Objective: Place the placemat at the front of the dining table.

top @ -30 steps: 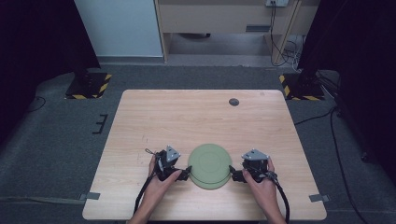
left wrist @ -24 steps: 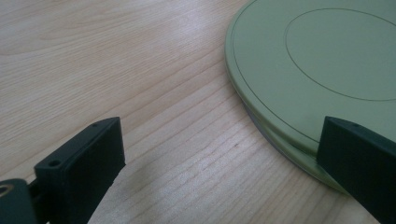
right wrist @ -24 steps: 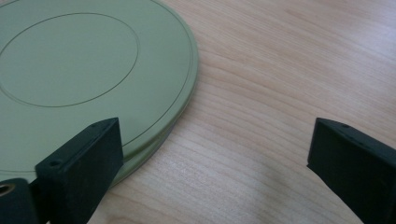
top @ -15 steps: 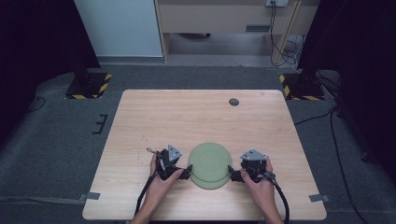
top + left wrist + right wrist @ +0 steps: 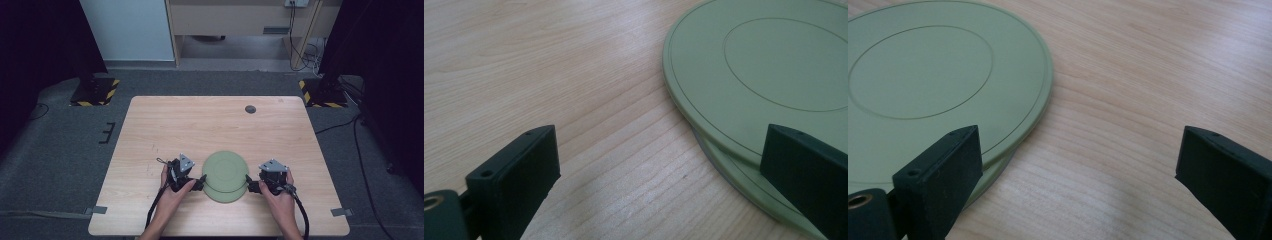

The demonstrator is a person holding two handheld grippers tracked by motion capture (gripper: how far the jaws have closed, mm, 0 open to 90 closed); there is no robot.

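On the near half of the wooden table (image 5: 165, 125), going from left to right: the left gripper (image 5: 200, 180), one of two, sits with jaws spread wide, empty, just beside the left rim of two green plates. These lie stacked, the upper plate (image 5: 225, 170) shifted slightly away from the person off the lower plate (image 5: 225, 196). Just beside their right rim, the right gripper (image 5: 248, 184) is likewise spread, holding nothing. Far off lies one small dark disc (image 5: 250, 109).

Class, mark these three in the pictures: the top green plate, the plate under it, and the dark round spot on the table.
top green plate (image 5: 225, 170), high view, on its flat centre
lower green plate (image 5: 744, 184), left gripper view, on its exposed rim
dark round spot (image 5: 250, 109), high view, on its middle
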